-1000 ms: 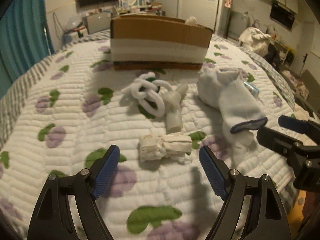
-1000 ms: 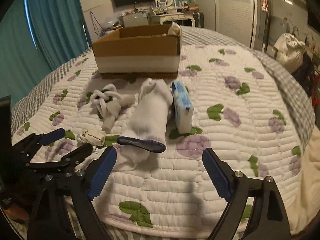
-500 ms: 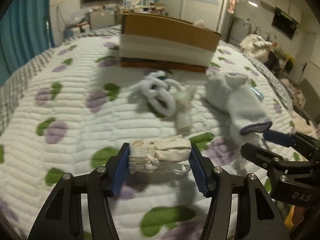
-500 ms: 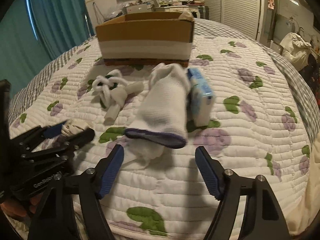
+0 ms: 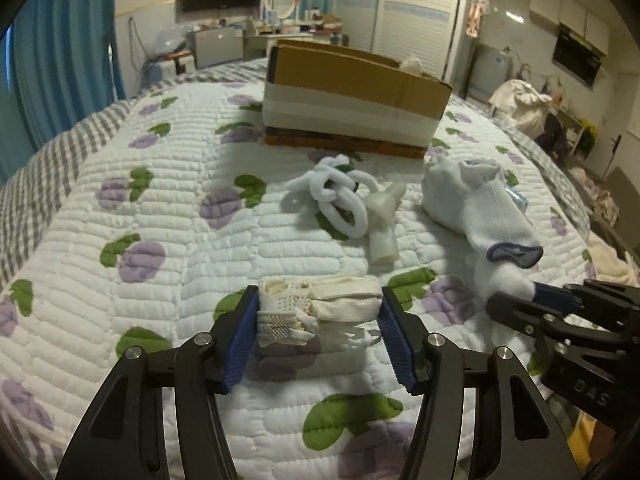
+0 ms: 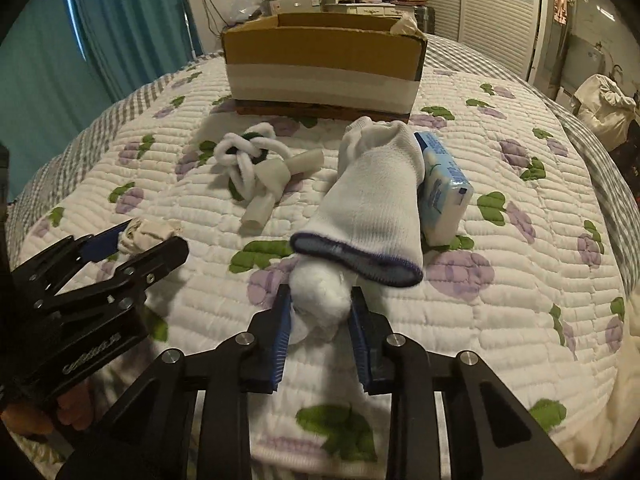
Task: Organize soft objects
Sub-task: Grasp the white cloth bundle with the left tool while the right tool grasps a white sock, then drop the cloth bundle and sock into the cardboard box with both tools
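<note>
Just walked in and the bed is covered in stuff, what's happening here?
A person is sorting soft things on the quilt with two handheld tongs. The left tongs are shut on a cream cloth bundle. The right tongs have just been closing on a white fluffy piece at the white sock. The cardboard box waits behind.

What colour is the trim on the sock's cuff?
Dark blue, on a white sock; clearest in the right wrist view.

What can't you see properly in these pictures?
- Inside of the cardboard box: both views, its front wall hides it.
- White fluffy thing in the right hand-held gripper: right view, the sock covers its far end.
- Blue packet: writing too small; left view, sock hides most.
</note>
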The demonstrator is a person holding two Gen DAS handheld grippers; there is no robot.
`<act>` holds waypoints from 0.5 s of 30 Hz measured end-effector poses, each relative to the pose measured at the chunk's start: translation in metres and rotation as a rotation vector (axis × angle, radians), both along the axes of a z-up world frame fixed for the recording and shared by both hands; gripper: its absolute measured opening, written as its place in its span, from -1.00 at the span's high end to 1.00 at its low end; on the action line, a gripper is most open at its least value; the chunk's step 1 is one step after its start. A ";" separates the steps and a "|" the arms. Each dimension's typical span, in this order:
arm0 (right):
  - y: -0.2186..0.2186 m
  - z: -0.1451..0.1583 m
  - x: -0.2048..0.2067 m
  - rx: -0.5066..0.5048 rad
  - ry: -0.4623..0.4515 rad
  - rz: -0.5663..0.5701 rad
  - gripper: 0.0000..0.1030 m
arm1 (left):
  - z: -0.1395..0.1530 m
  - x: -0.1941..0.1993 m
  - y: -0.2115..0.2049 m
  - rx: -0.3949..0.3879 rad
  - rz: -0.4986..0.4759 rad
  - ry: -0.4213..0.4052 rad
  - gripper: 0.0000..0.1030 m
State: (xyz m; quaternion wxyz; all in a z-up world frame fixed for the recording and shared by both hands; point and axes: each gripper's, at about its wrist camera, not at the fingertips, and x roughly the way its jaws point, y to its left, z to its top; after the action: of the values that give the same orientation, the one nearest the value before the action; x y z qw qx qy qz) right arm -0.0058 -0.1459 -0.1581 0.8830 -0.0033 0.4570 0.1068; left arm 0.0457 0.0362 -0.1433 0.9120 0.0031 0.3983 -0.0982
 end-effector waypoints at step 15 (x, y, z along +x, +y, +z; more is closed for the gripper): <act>-0.001 0.083 -0.015 0.091 -0.199 0.091 0.47 | 0.061 -0.014 -0.009 0.016 0.028 -0.081 -0.11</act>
State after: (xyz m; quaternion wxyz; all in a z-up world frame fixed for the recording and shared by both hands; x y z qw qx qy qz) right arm -0.0204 -0.1468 -0.0755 0.9175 0.0052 0.3610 0.1667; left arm 0.0317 0.0274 -0.0823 0.9286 0.0089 0.3618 -0.0818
